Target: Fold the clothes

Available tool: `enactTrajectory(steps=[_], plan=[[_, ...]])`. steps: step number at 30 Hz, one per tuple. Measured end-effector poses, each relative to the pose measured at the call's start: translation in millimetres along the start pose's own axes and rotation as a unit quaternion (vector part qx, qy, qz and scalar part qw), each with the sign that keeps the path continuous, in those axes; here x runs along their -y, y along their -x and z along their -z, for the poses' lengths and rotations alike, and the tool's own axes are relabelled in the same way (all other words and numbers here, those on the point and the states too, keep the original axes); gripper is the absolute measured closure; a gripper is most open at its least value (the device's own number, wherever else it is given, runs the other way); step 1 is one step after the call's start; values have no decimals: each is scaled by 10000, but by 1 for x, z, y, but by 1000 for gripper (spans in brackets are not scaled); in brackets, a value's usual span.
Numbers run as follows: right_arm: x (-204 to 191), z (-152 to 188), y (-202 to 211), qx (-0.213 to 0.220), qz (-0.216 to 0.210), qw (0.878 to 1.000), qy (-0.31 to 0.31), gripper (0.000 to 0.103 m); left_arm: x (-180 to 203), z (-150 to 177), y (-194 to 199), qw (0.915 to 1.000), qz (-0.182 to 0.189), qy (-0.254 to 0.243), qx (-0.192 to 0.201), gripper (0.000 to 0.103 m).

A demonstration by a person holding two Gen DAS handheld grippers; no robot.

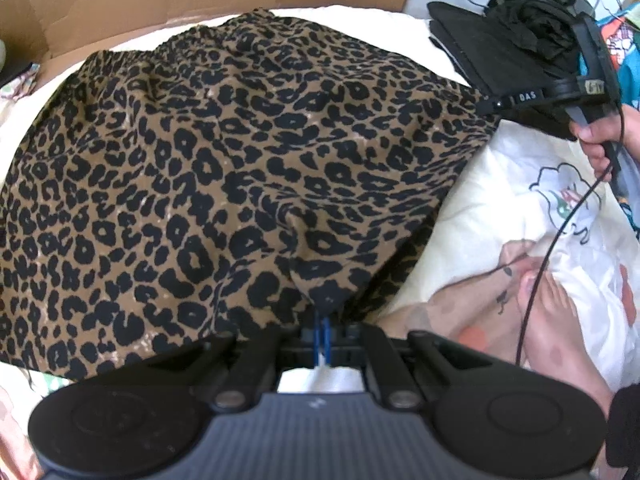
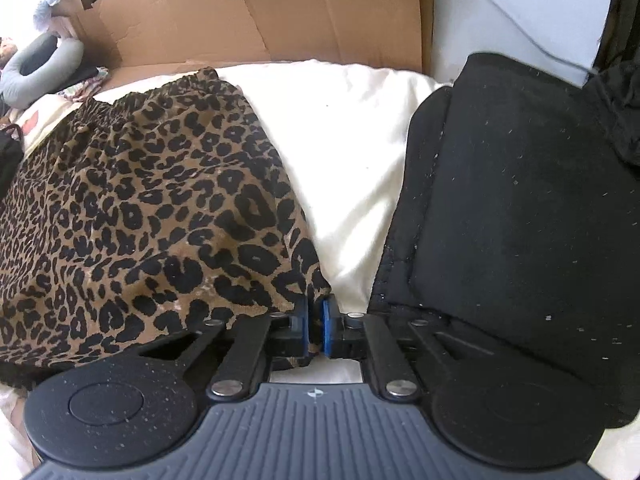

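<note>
One leopard-print skirt [image 1: 224, 168], two folded black garments [image 2: 516, 216].

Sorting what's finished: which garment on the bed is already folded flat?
The black garment, a squared flat stack. The leopard-print garment lies spread and rumpled, both grippers pinching its edge.

Home bedroom: bed [image 2: 340, 128] with cream printed bedding, neck pillow [image 2: 40, 66], flattened cardboard box [image 2: 260, 12] behind.
</note>
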State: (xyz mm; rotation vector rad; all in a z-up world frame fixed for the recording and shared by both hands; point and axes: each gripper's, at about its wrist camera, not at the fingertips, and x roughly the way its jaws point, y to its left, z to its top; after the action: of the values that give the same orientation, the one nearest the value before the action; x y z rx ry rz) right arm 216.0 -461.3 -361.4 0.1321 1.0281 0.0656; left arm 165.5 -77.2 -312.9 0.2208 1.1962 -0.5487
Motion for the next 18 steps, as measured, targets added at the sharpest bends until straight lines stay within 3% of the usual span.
enactTrajectory(steps=[8, 18], plan=[[-2, -13, 19, 72, 265, 9996, 102, 99, 11, 2, 4, 9994, 66, -340, 53, 101], [-8, -12, -6, -147, 587, 9980, 170, 99, 21, 13, -4, 9976, 308, -618, -13, 100]])
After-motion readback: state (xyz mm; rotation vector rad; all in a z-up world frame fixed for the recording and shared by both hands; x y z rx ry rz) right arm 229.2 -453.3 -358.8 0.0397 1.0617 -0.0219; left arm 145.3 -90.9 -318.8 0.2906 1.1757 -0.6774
